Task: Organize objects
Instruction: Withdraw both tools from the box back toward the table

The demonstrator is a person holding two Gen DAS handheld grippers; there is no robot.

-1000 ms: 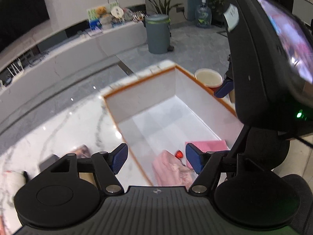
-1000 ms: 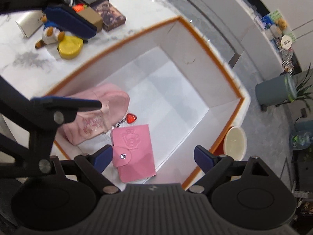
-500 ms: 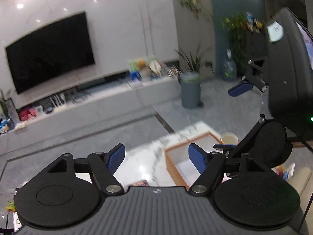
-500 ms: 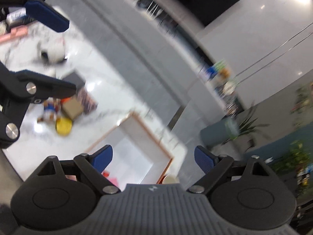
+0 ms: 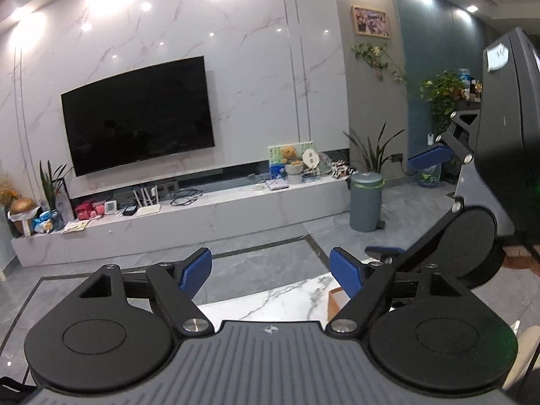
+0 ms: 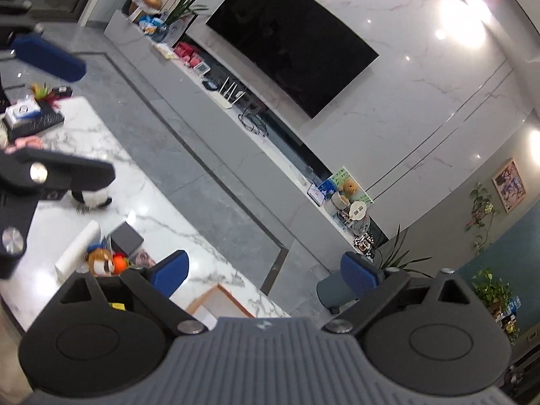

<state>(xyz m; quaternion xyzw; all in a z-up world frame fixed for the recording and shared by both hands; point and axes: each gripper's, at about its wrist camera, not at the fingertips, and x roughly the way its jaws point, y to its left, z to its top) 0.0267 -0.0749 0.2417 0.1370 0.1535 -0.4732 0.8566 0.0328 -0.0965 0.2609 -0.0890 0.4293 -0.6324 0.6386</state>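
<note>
Living room: marble wall with a dark TV (image 5: 138, 114), low media shelf (image 5: 189, 209) under it, grey bin (image 5: 366, 200) at right of the left wrist view. White marble table (image 6: 111, 182) ran along the left and lower left of the right wrist view. Loose objects lay on it: a plush toy (image 6: 103, 263) with orange bits, a dark small box (image 6: 126, 238), a white roll (image 6: 77, 248), all near the lower left. The orange-rimmed box (image 6: 216, 298), judged the collecting bin, showed only a corner at lower centre, just above the gripper body; in the left wrist view its corner (image 5: 337, 298) peeked at lower right.

Left gripper (image 5: 270, 271) had jaws spread, nothing between them; they had just been opening. Right gripper (image 6: 266, 273) likewise spread and empty, jaws just been opening. Both pointed out over the room rather than at the table, so likely raised clear between picks. Remaining clutter on the table suggested more items to sort.
</note>
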